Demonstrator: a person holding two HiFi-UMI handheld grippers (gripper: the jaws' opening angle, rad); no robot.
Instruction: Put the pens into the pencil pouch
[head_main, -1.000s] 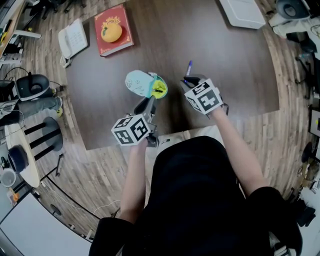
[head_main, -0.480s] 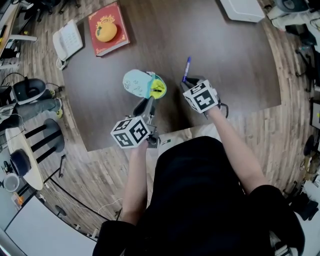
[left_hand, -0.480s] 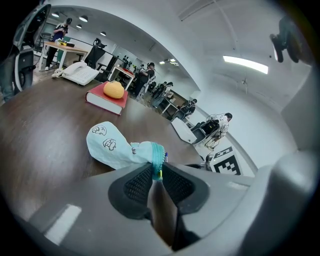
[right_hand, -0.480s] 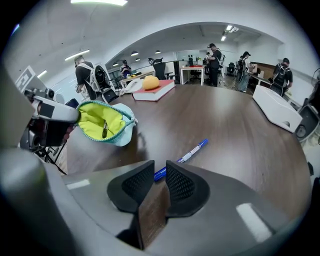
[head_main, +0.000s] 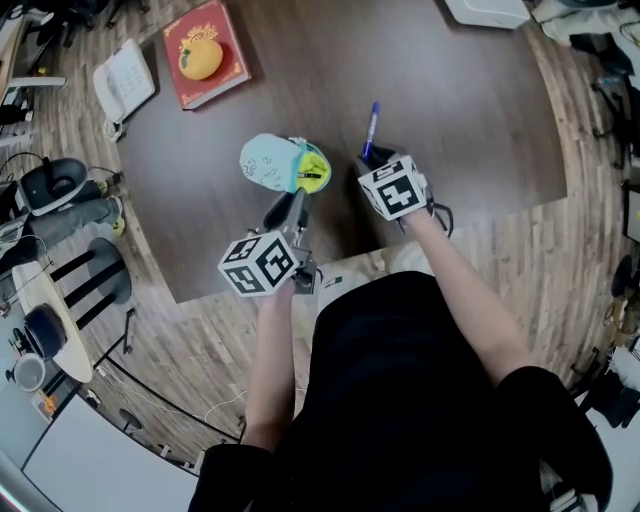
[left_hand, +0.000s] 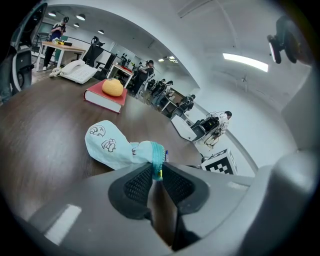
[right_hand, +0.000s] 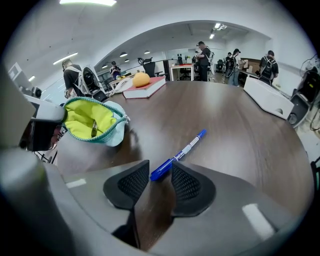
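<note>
On table (head_main: 300, 70), one pen (head_main: 372, 125), one pouch (head_main: 270, 163) (unzipped)

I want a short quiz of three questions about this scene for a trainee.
1. True or false: the pouch is zipped shut.
2. What does the left gripper pinch?
3. The pen lies: A) inside the pouch, B) on the table, C) on the book.
Key: 1 false, it gapes open. 2 the pouch's rim. 3 B; its end is between the right gripper's jaws, which have just been opening.

Soft matt cloth pouch (head_main: 268, 162), glossy blue plastic pen (head_main: 371, 128), smooth dark wood-grain table (head_main: 470, 120) with faint sheen
</note>
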